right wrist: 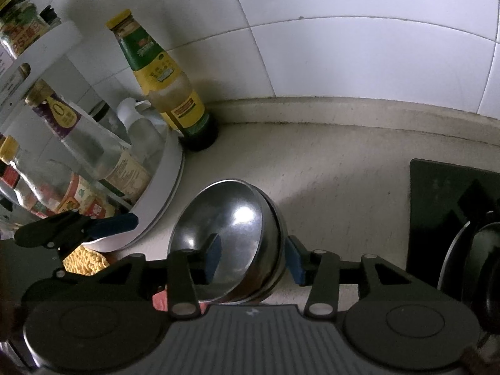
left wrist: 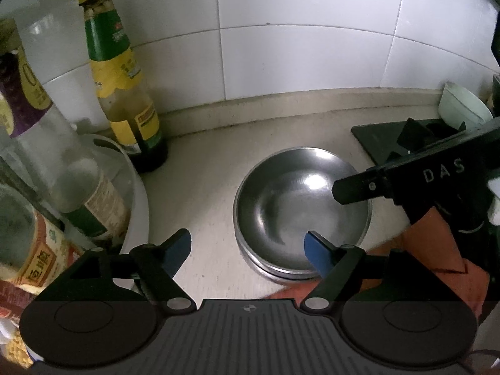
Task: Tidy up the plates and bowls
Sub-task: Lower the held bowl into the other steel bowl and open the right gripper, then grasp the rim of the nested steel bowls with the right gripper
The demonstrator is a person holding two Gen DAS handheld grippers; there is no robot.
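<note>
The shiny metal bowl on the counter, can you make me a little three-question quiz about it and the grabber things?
1. True or false: the right gripper has one finger inside the metal bowl and one outside its wall.
2. What stands against the tiled wall behind the bowl? A) a sauce bottle with a yellow cap B) a kettle C) a toaster
3. Fill in: the left gripper has its jaws ____ and holds nothing.

Key: 1 true; 2 A; 3 open.
</note>
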